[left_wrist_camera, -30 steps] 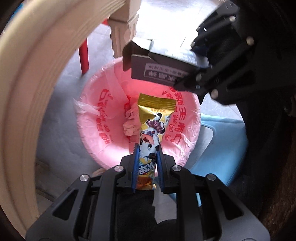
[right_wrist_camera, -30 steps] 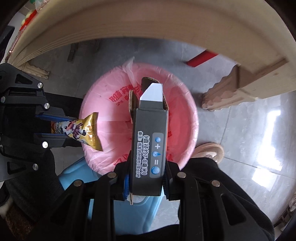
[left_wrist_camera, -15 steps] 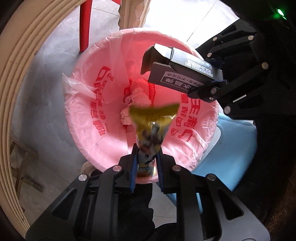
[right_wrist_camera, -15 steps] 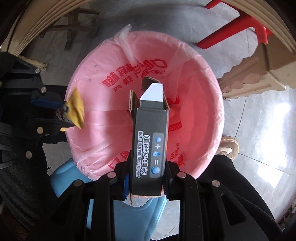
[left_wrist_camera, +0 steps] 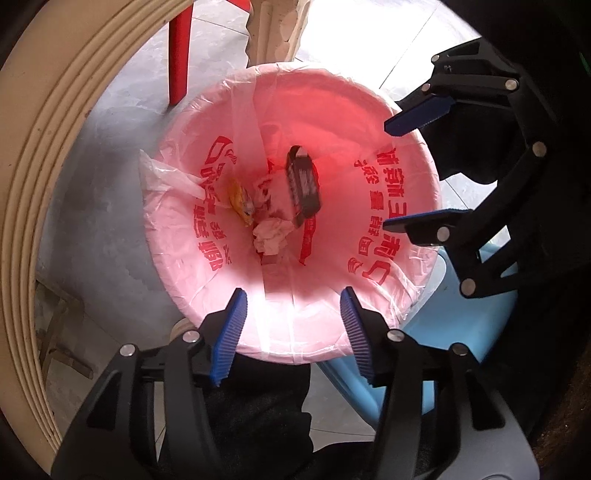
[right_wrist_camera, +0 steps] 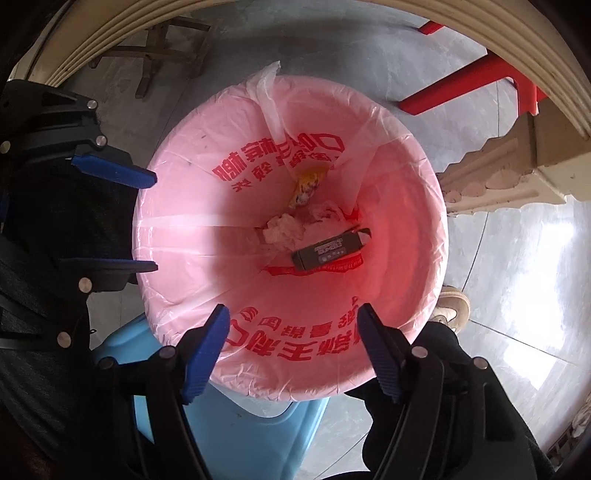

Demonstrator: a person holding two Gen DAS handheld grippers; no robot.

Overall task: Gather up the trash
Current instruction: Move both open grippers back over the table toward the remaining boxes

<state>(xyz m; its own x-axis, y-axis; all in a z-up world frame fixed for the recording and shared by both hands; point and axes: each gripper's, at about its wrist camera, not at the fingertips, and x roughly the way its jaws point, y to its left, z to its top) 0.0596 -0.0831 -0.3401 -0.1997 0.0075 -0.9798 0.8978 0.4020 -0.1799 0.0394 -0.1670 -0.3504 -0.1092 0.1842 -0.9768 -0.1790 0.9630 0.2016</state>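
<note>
A bin lined with a pink bag (left_wrist_camera: 391,155) (right_wrist_camera: 177,206) printed with red characters stands on the floor below both grippers. Inside it lie a dark grey carton (left_wrist_camera: 303,184) (right_wrist_camera: 328,253), a yellow snack wrapper (left_wrist_camera: 241,201) (right_wrist_camera: 306,184) and crumpled tissue (left_wrist_camera: 271,234) (right_wrist_camera: 282,229). My left gripper (left_wrist_camera: 291,332) is open and empty over the bin's near rim; it also shows in the right wrist view (right_wrist_camera: 147,221). My right gripper (right_wrist_camera: 291,343) is open and empty over the rim, and it shows in the left wrist view (left_wrist_camera: 391,173).
A blue plastic stool (left_wrist_camera: 454,332) (right_wrist_camera: 236,432) stands against the bin. A red chair leg (left_wrist_camera: 179,51) (right_wrist_camera: 458,85) and a carved beige table leg (left_wrist_camera: 273,29) (right_wrist_camera: 495,177) are behind it. The round table's beige edge (left_wrist_camera: 48,155) curves overhead. A shoe (right_wrist_camera: 450,306) is on the grey floor.
Both grippers opened. The snack wrapper dropped from the left gripper and the grey carton from the right; both now lie inside the bin.
</note>
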